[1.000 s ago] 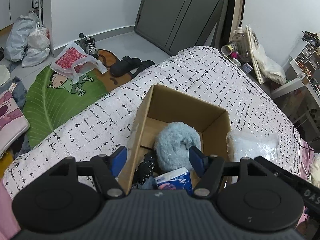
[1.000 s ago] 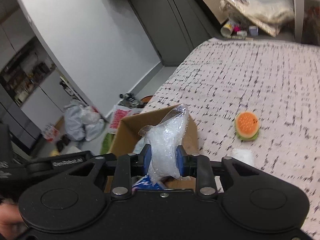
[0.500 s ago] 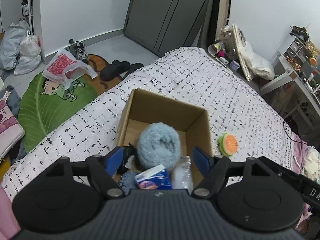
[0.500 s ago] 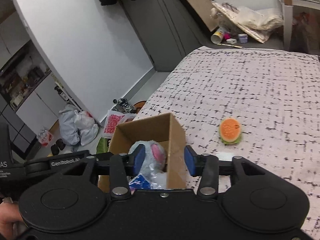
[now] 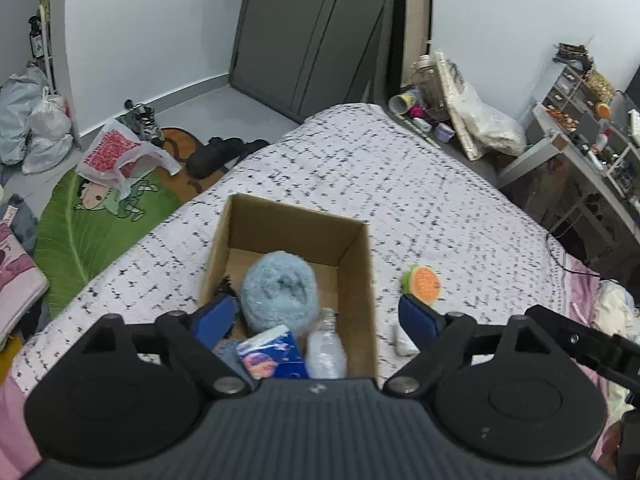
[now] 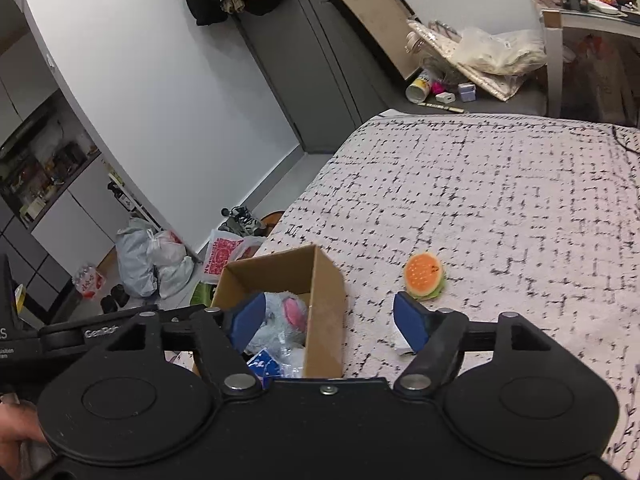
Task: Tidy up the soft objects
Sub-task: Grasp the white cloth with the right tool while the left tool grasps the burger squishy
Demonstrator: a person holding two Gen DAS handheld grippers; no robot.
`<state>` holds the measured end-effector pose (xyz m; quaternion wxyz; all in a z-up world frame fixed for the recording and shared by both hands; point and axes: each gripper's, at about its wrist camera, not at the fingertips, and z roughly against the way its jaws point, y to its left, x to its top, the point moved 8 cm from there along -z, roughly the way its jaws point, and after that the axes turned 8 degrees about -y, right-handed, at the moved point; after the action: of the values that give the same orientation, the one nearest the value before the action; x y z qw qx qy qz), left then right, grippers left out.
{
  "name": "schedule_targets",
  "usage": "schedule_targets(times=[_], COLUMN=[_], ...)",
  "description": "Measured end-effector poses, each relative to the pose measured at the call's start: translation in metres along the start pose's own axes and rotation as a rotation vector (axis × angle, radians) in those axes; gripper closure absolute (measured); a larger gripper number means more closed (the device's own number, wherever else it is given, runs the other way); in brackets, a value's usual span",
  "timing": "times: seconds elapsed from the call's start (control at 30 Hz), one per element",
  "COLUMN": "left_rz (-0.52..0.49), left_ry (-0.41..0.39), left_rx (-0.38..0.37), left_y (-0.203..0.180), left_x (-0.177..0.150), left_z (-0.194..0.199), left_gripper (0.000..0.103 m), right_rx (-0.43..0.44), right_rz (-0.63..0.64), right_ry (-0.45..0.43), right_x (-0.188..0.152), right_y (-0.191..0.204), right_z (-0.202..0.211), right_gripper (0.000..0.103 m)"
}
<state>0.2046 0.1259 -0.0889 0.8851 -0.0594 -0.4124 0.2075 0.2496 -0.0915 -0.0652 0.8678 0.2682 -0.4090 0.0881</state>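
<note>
An open cardboard box (image 5: 354, 264) stands on the bed. It holds a fluffy blue plush (image 5: 278, 294), a blue tissue pack (image 5: 272, 354) and a clear plastic bag (image 5: 326, 354). The box (image 6: 324, 312) also shows in the right wrist view with the plush (image 6: 280, 316) inside. An orange burger toy (image 5: 424, 283) lies on the bed right of the box, also in the right wrist view (image 6: 425, 275). A small white item (image 6: 400, 342) lies by the box. My left gripper (image 5: 316, 320) is open and empty above the box. My right gripper (image 6: 328, 324) is open and empty over the box's right wall.
The bed has a white cover with black flecks (image 6: 500, 200). On the floor at left lie a green mat (image 5: 80, 224), plastic bags (image 5: 36, 128) and shoes (image 5: 216, 156). A cluttered desk (image 5: 580, 148) stands at the right. Dark wardrobe doors (image 5: 304, 40) are behind.
My right gripper opened and let the clear plastic bag drop into the box. Both grippers have pulled back and up from the box, and the burger toy came into the left view.
</note>
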Motion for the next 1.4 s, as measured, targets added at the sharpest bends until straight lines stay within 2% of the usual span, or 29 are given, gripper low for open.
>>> schedule_targets(times=[0.23,0.57,0.83,1.03,1.3,1.4], left_rz=[-0.007,-0.023,-0.072,-0.114,-0.122,-0.12], left_ry=[-0.012,-0.003,0.022,0.045,0.065,0.064], left_rx=[-0.016,-0.033,-0.015,0.002,-0.013,-0.025], left_y=[-0.025,-0.054,-0.077,-0.09,-0.102,-0.106], left_x=[-0.002,-0.006,-0.009,-0.015,-0.014,-0.013], left_z=[0.005,-0.002,-0.009,-0.024,-0.049,-0.057], left_gripper=[0.002,0.0,0.0,0.001,0.003,0.006], right_rx=[-0.012,-0.009,-0.005,0.011,0.043,0.038], right_rz=[-0.004,-0.025,-0.114,-0.175,-0.293,-0.308], right_ry=[-0.001,0.001,-0.023,0.001,0.074,0.098], right_x=[0.012,0.024,0.015,0.0,-0.021,-0.03], right_y=[-0.021,-0.048,-0.079,-0.097,-0.116,-0.118], right_z=[0.018,0.026,0.013,0.002,-0.028,-0.04], right_gripper=[0.013,0.004,0.004,0.008,0.032,0.037])
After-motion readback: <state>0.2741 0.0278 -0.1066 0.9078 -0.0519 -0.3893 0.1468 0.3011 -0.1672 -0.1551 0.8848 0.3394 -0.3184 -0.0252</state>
